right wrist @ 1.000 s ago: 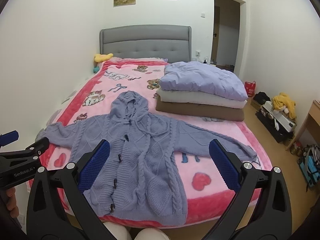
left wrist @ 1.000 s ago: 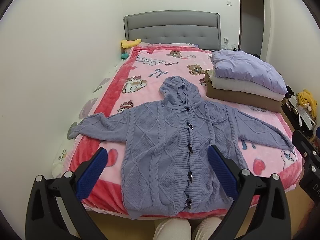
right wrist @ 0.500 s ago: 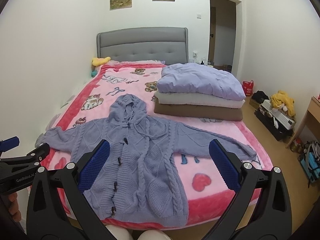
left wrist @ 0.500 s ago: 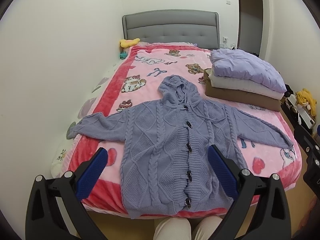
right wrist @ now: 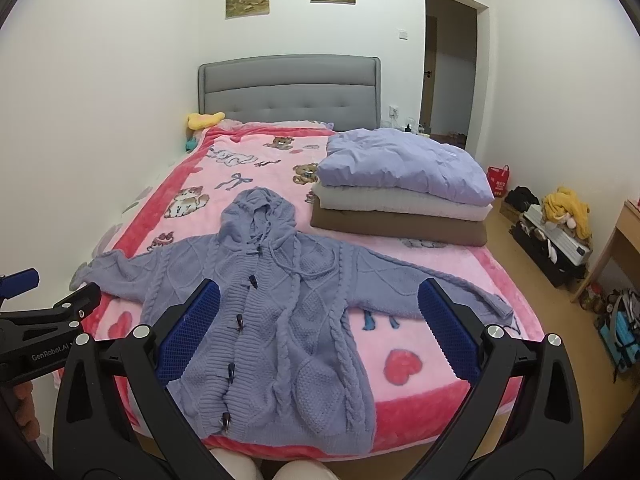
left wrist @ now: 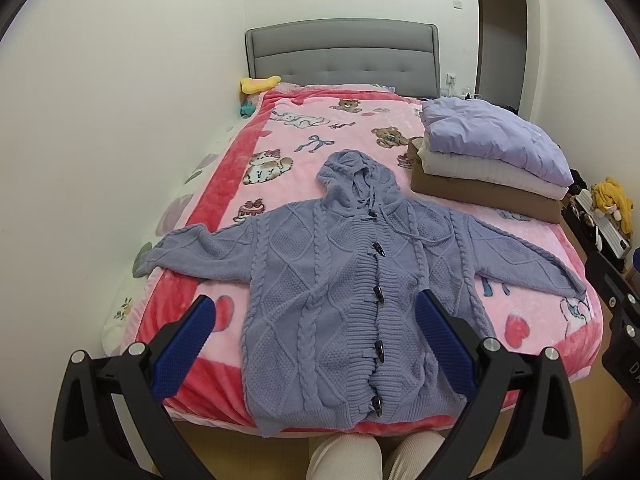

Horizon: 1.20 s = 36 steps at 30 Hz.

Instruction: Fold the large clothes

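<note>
You are at the very start of the fold: the lavender cable-knit cardigan (left wrist: 340, 300) lies face up and spread flat on the bed (left wrist: 280, 152), straight ahead of and below both claws, hood pointing away from you, hem hanging at the near edge just under the claws. Its sleeves run out to either side, one past the outer side of your left claw (left wrist: 316, 332), the other past the outer side of your right claw (right wrist: 320, 328). Both claws stand wide open with nothing between the blue pads (left wrist: 186, 342), and both hang above the garment without touching it.

No fold has been made yet, by the look of it. The next move, I judge, is to bring the sleeves in: drop each claw out to the cuff on its own side, pinch a single layer of knit, and carry it across the chest. The knit looks thick and loose, so take a firm bite or it may slide out.

Beyond the right claw, further up the bed, sits the stack of folded clothes (right wrist: 404, 188); keep the sleeve clear of it.
</note>
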### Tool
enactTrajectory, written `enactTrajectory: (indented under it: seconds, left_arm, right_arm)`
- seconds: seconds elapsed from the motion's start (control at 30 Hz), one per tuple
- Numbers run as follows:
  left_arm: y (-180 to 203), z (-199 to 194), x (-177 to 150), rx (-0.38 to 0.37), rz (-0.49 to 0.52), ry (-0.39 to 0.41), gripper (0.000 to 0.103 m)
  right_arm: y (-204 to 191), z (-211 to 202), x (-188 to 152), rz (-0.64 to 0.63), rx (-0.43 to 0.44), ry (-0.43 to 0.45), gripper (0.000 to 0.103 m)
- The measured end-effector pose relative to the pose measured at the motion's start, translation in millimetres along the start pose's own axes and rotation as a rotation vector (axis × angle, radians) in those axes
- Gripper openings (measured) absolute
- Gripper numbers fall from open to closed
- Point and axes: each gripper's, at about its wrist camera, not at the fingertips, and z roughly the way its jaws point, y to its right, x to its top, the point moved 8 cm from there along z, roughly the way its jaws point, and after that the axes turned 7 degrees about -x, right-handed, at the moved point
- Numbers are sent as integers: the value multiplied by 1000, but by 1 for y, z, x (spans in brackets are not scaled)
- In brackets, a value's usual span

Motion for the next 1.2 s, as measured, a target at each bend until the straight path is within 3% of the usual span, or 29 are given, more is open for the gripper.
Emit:
enactTrajectory:
  seconds: [0.97, 1.2]
  left_arm:
    - [3, 10, -5, -3, 2, -22, 98]
    - [-1, 42, 0, -51, -21, -69, 98]
  right_arm:
    - [-5, 6, -2, -5, -1, -14, 95]
    - [-12, 32, -5, 4, -4, -17, 95]
